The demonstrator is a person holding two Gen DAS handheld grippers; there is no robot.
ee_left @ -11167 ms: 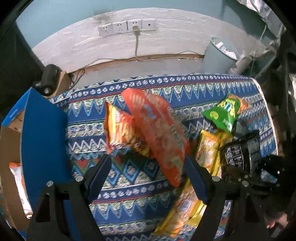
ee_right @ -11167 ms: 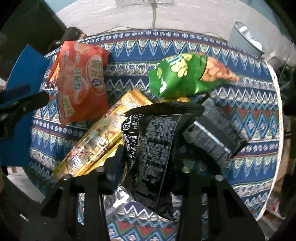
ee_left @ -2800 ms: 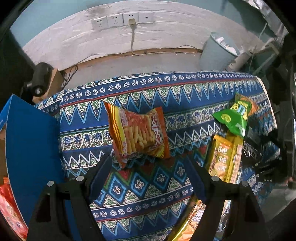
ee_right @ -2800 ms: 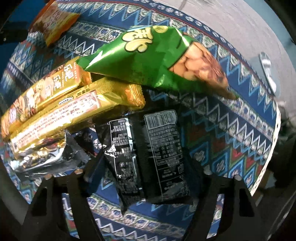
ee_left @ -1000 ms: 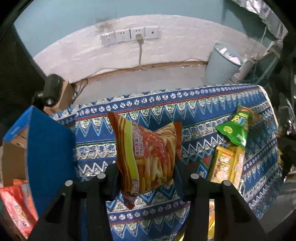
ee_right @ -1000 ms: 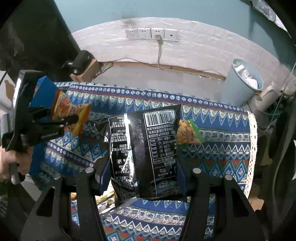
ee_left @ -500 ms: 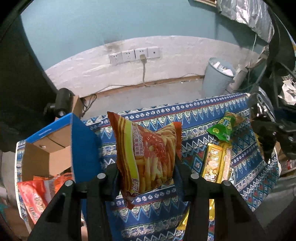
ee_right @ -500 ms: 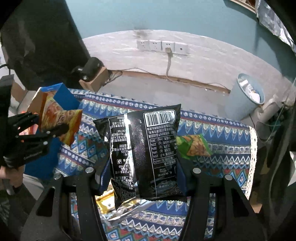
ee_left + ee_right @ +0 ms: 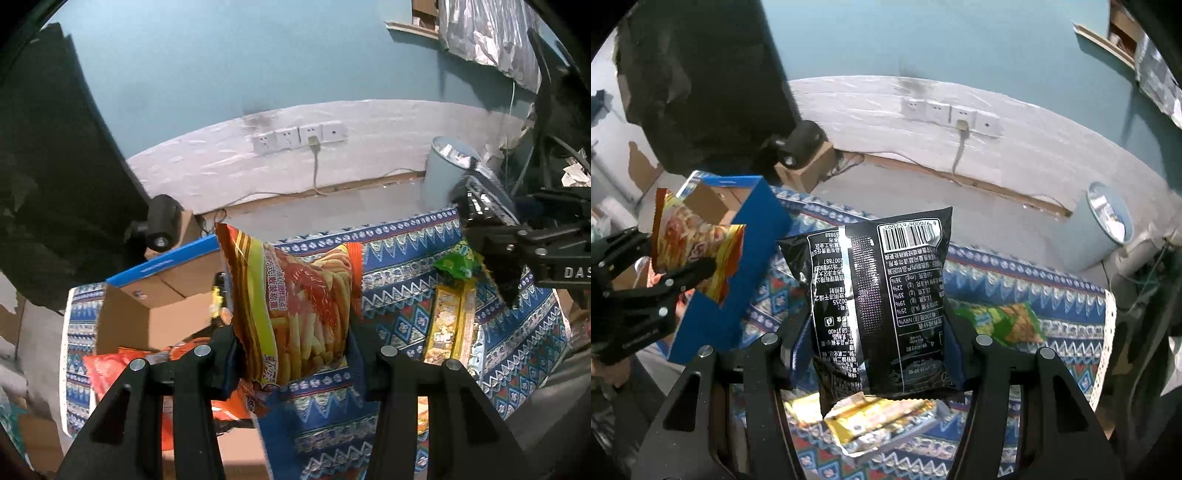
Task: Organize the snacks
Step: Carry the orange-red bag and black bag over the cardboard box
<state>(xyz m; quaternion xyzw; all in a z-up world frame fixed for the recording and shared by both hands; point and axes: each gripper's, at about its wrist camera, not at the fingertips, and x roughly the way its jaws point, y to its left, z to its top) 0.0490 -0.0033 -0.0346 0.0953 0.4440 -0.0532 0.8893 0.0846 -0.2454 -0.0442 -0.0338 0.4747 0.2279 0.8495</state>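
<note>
My left gripper point(image 9: 291, 354) is shut on an orange fries bag point(image 9: 295, 306) and holds it in the air beside the open cardboard box point(image 9: 155, 306) with a blue flap. The box holds a red-orange snack bag point(image 9: 122, 369). The fries bag also shows in the right wrist view point(image 9: 698, 251). My right gripper point(image 9: 877, 354) is shut on a black snack bag point(image 9: 879, 306), held upright above the patterned cloth point(image 9: 1015, 277). A green bag point(image 9: 1001, 321) and gold packets point(image 9: 882, 421) lie on the cloth below.
A grey bin point(image 9: 443, 173) stands on the floor behind the table. Wall sockets point(image 9: 299, 136) with a cable are on the back wall. A black camera point(image 9: 159, 221) sits on a small box at the far left. The gold packets also show in the left wrist view point(image 9: 448, 325).
Both grippers have risen higher with their bags. The left one has moved toward the box, so its inside with the red-orange bag shows more.
</note>
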